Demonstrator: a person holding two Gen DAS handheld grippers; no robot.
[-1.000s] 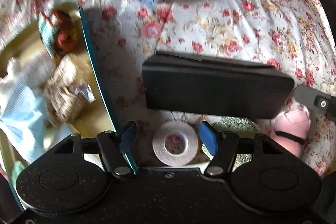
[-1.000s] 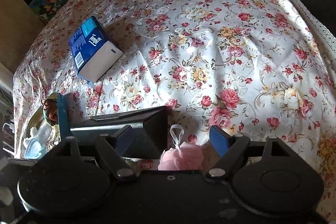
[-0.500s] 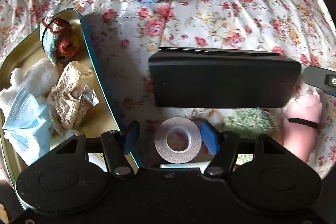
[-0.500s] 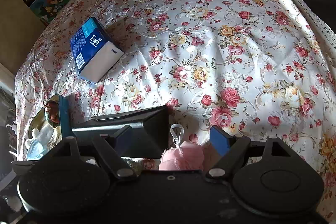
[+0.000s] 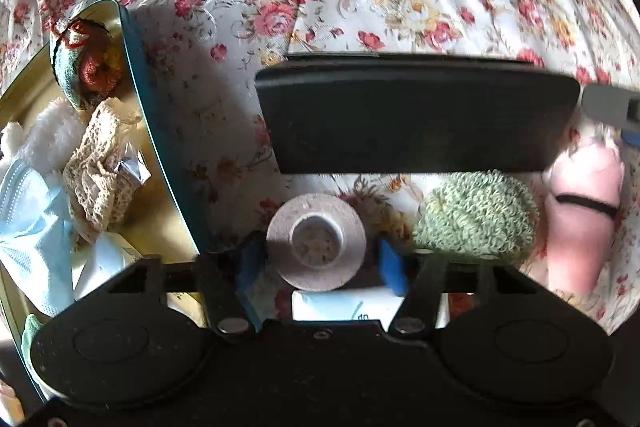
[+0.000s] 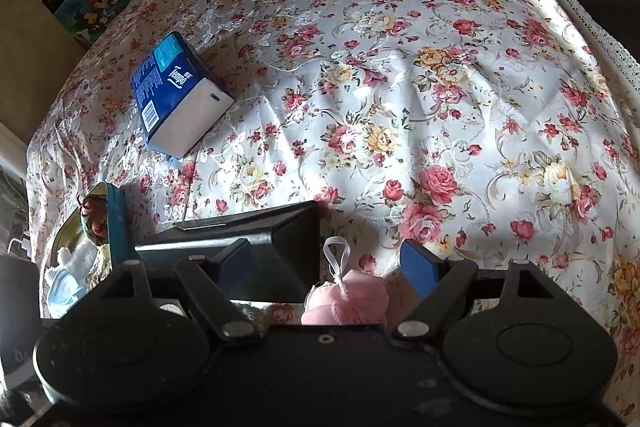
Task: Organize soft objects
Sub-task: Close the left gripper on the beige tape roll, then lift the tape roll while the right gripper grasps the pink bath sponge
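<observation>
In the left wrist view my left gripper (image 5: 318, 261) is open, its blue pads on either side of a roll of tape (image 5: 316, 247) on the floral cloth. A green fuzzy pad (image 5: 476, 217) and a pink soft toy (image 5: 580, 215) lie to its right. A gold tin (image 5: 156, 131) at the left holds a knitted ball (image 5: 86, 67), a beige crochet piece (image 5: 100, 167), white fluff and a blue face mask (image 5: 28, 227). In the right wrist view my right gripper (image 6: 332, 271) is open around the pink toy (image 6: 352, 301).
A black case (image 5: 416, 115) stands just beyond the tape and the soft things; it also shows in the right wrist view (image 6: 256, 247). A blue tissue pack (image 6: 176, 95) lies farther back. A white packet (image 5: 344, 305) lies under the left gripper.
The left gripper has come lower and closer to the tape roll, which now sits between its pads. The right gripper has barely moved.
</observation>
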